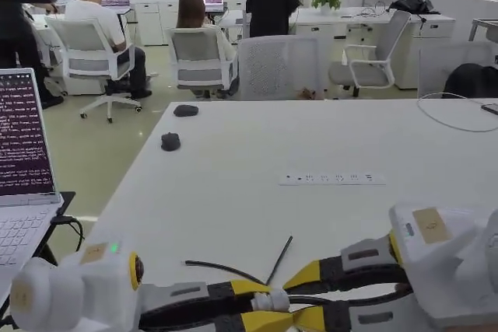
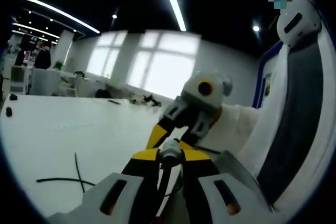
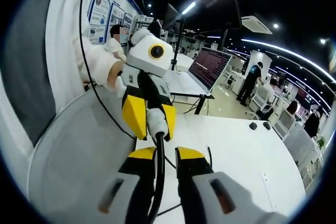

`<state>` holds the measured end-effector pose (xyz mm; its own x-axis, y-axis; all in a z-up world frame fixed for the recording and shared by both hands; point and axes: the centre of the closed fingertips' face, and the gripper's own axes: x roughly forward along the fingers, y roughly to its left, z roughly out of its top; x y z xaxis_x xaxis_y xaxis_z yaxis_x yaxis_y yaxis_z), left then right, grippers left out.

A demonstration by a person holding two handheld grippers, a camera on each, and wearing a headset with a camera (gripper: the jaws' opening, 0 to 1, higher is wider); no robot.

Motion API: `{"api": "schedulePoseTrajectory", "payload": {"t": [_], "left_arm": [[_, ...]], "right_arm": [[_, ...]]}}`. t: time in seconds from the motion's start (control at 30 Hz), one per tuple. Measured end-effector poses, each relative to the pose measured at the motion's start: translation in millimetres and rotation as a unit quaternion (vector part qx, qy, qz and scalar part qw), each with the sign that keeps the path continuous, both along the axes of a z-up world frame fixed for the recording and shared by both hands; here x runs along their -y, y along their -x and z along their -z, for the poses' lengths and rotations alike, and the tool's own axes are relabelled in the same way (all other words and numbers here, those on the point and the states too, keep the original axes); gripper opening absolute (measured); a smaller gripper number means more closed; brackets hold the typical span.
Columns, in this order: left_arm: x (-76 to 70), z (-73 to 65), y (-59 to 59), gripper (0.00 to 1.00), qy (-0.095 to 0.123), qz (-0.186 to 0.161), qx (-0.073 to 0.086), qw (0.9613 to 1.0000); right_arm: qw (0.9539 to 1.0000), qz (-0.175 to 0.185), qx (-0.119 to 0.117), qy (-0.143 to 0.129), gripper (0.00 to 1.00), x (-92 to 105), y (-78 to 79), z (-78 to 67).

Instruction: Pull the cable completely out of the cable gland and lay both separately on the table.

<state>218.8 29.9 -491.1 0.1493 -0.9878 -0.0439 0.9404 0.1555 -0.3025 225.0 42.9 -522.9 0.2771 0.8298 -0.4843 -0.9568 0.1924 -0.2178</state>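
A white cable gland (image 1: 272, 299) hangs just above the table's near edge, and my left gripper (image 1: 261, 303) is shut on it from the left. In the left gripper view the gland (image 2: 170, 151) sits pinched between the yellow tips. A black cable (image 1: 350, 298) leaves the gland to the right and runs between the jaws of my right gripper (image 1: 302, 298). In the right gripper view the cable (image 3: 159, 179) lies against one jaw, with a gap to the other. More black cable (image 1: 226, 270) lies on the white table (image 1: 233, 192) behind the gland.
A white power strip (image 1: 333, 179) lies mid-table, with two black mice (image 1: 170, 141) further back on the left. An open laptop (image 1: 23, 153) stands off the table's left edge. A thin white cable (image 1: 455, 124) loops at the far right. Office chairs and people are beyond.
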Motion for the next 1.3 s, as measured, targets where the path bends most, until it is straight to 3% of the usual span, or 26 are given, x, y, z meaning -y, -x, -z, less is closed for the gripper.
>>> {"api": "schedulePoseTrajectory", "payload": {"t": [0.2, 0.4, 0.7, 1.07, 1.3], "left_arm": [[-2.8, -1.9, -1.3, 0.16, -0.002, -0.002, 0.003, 1.0000], [-1.3, 1.5, -1.7, 0.16, -0.005, -0.004, 0.001, 1.0000], [-0.6, 1.6, -3.2, 0.16, -0.009, -0.006, 0.004, 0.9999], [-15.8, 0.0, -10.7, 0.16, -0.014, -0.027, 0.008, 0.9995], [-21.7, -1.2, -16.2, 0.16, -0.008, -0.042, 0.011, 0.9990]], "right_arm": [[0.9997, -0.015, -0.001, 0.020, 0.04, -0.1, 4.1, 10.4], [0.9998, -0.007, -0.011, 0.013, 0.02, 1.8, 0.7, 13.3], [1.0000, -0.005, -0.007, 0.005, 0.01, 4.9, -1.8, 11.6], [0.9996, 0.028, -0.010, 0.001, 0.01, 30.5, -14.2, 16.2], [0.9977, 0.063, -0.025, 0.007, 0.01, 52.0, -25.1, 30.4]]}}
